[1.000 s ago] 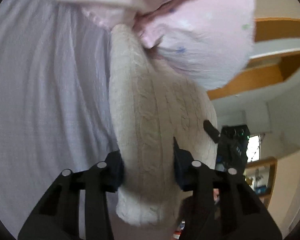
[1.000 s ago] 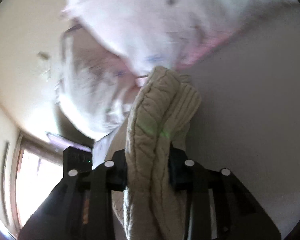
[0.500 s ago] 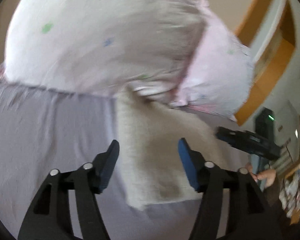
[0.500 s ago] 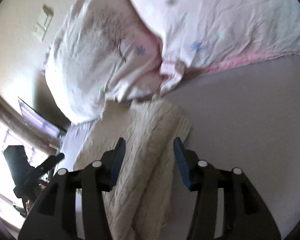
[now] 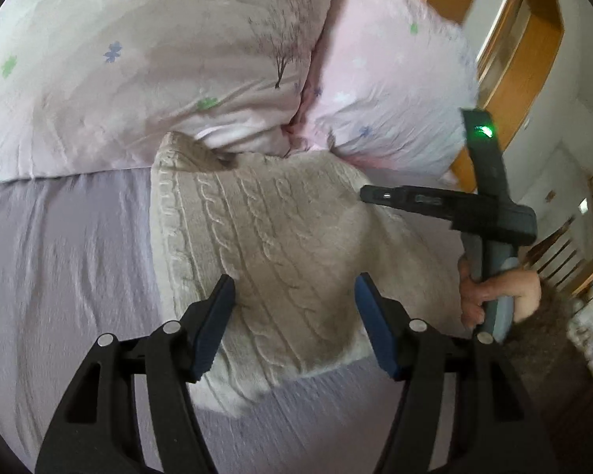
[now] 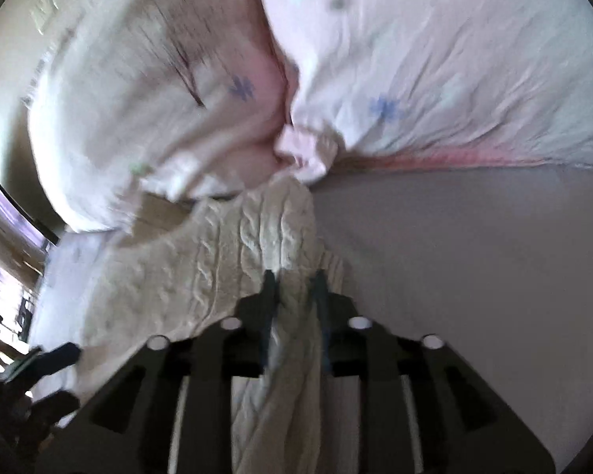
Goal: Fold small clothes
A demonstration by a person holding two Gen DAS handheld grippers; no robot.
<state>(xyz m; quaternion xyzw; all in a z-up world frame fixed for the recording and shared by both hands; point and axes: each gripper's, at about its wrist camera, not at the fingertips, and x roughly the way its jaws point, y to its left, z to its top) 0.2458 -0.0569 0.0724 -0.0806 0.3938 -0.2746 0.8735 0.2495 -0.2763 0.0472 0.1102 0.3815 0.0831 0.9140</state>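
Jaws of the left gripper stood wide apart, released, with nothing between the blue pads but the near part of the cream cable-knit sweater lying below them; whether the pads touched the knit could not be told. Jaws of the right gripper were clenched on a bunched fold of that same sweater, the knit squeezed between the two fingers and trailing back under the gripper body toward 6 o'clock.

Seen from the left wrist, the sweater lay on the lavender bed sheet, its long axis running from about 11 o'clock, where a ribbed edge tucked against the pillows, down to about 5 o'clock near the gripper. The cable ribs followed that same line. At 3 o'clock the right gripper reached in over the sweater's far side, held by the person's right hand.

Seen from the right wrist, the sweater spread from the pinched fold out toward 9 o'clock, and its far tip pointed at 12 o'clock, touching the seam between the two pillows.

A pale floral pillow and a pink pillow rested side by side at the head of the bed, just beyond the sweater. A wooden frame showed at 2 o'clock.
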